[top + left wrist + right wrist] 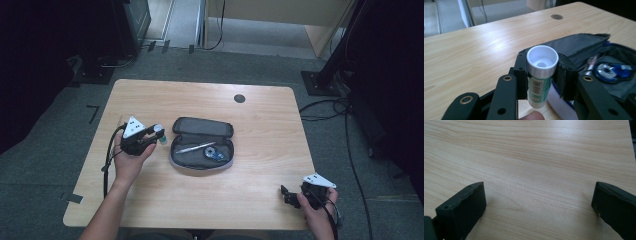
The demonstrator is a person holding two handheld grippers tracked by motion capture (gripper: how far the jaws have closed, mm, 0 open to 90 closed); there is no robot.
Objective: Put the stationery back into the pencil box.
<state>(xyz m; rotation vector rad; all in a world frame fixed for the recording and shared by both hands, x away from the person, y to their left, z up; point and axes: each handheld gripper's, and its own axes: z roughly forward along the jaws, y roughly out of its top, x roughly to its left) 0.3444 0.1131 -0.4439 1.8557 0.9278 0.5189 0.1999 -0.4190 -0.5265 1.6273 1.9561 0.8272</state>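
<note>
Here the black left gripper [541, 75] is clamped on one white glue stick with a green label [541, 75], standing upright between its pads, just left of the one open grey fabric pencil case [202, 144]. The black right gripper [292, 196], well right of the case and nearer the person, has its jaws wide apart over bare wooden table [529, 157]. Inside the case lie one silver pen [195, 148] and one blue correction-tape roller [215, 154].

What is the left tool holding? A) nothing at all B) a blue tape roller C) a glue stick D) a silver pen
C: in the left gripper view the left tool has its two black jaws pressed on a glue stick with a white cap, while the pen and the tape roller lie in the open pencil case.
</note>
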